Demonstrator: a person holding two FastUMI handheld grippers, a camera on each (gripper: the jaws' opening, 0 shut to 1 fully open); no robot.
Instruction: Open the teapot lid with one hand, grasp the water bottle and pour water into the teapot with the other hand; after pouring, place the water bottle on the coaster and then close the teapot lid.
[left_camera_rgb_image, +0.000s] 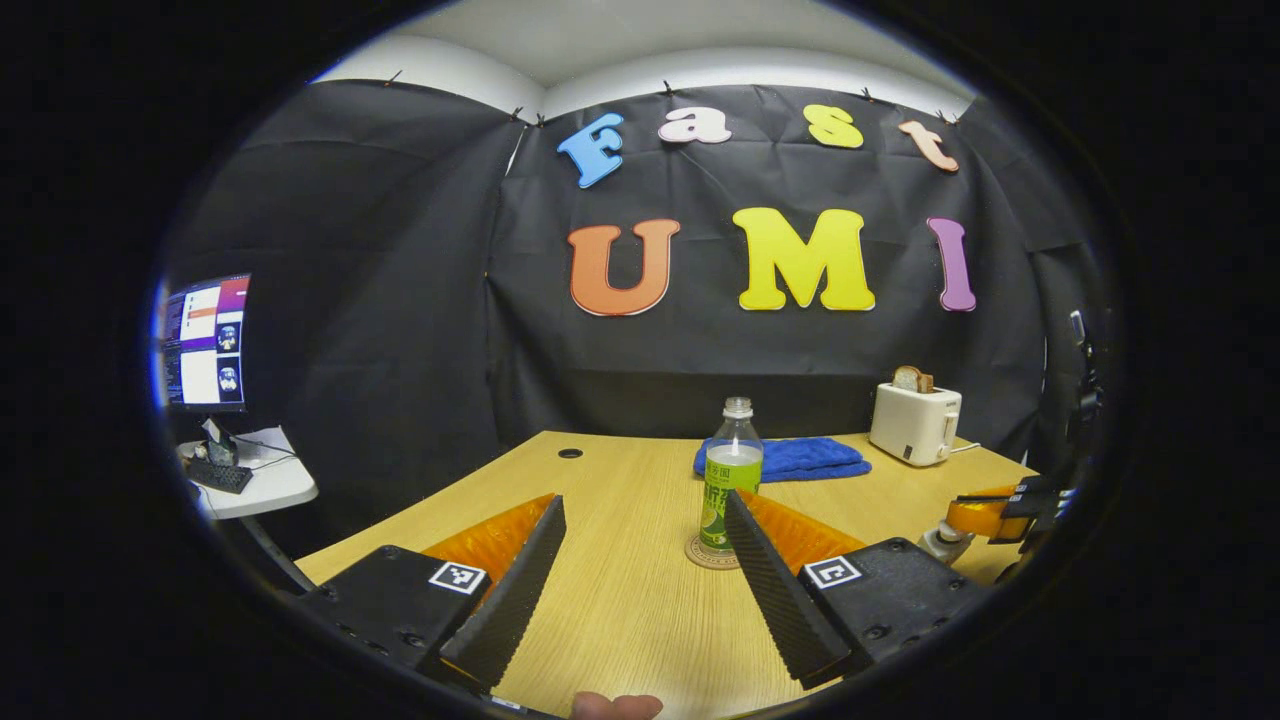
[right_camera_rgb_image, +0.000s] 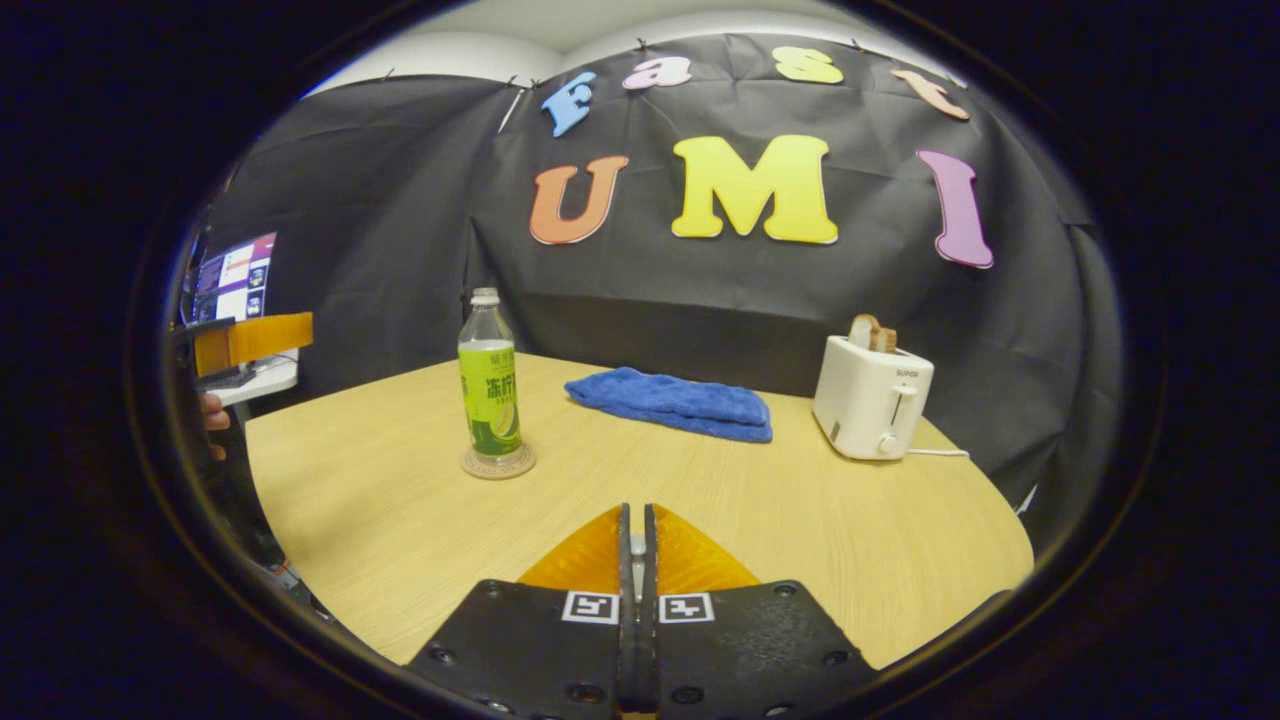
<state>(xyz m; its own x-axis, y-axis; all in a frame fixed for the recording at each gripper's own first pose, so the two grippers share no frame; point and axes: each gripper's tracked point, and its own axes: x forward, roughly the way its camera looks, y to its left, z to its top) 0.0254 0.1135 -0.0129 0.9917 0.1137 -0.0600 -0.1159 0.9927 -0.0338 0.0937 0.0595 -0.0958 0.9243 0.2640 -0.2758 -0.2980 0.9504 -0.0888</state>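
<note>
The wood-grain bench (right_camera_rgb_image: 420, 520) lies open in front of the tools, its far edge meeting the black cloth wall. The left tool (left_camera_rgb_image: 645, 510) is spread wide over bare wood. The right tool (right_camera_rgb_image: 637, 520) is pressed together; whether it pinches anything, I cannot tell. The clear, green-labelled water bottle (right_camera_rgb_image: 489, 385) stands upright on a round coaster (right_camera_rgb_image: 497, 464). Behind lie a folded blue towel (right_camera_rgb_image: 672, 402) and a white toaster (right_camera_rgb_image: 872, 400).

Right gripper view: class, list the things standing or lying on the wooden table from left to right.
Water bottle standing on its coaster → blue towel → white toaster with bread in its slot.
</note>
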